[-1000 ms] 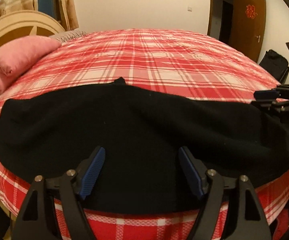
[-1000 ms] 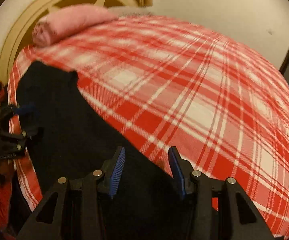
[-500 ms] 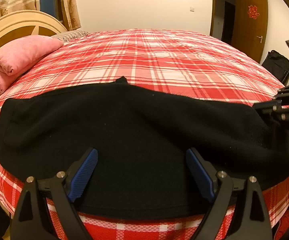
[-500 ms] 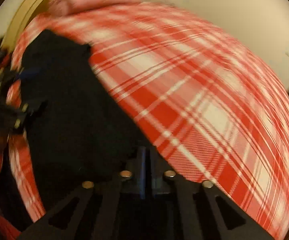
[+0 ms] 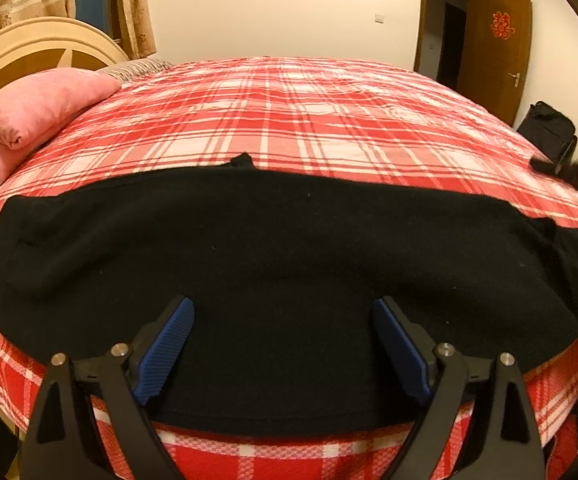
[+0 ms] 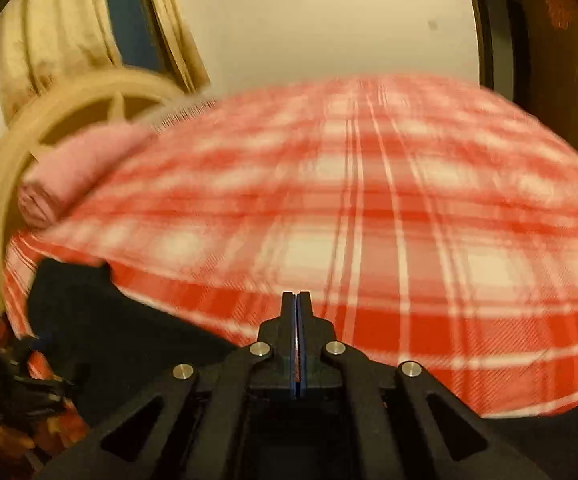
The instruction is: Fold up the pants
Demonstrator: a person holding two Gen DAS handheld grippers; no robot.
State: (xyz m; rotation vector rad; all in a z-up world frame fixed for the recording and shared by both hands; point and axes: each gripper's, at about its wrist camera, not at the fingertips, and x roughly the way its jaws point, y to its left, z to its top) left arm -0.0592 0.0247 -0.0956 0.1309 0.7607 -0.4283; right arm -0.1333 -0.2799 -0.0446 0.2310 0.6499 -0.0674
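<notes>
The left gripper (image 5: 283, 344) hovered with jaws spread wide above the black fleece pants (image 5: 289, 248), laid flat along the near edge of the red-and-white plaid bed (image 5: 309, 120); the right gripper (image 6: 296, 308) had clenched on nothing visible, over bare plaid.

One sign was legible. A red paper-cut ornament (image 5: 503, 26) was fixed to the upper panel of the brown wooden door (image 5: 496, 64), in the form of the Chinese double-happiness character. In the right wrist view it appeared only as a blurred red patch. No other text, brand, label or number could be read.
</notes>
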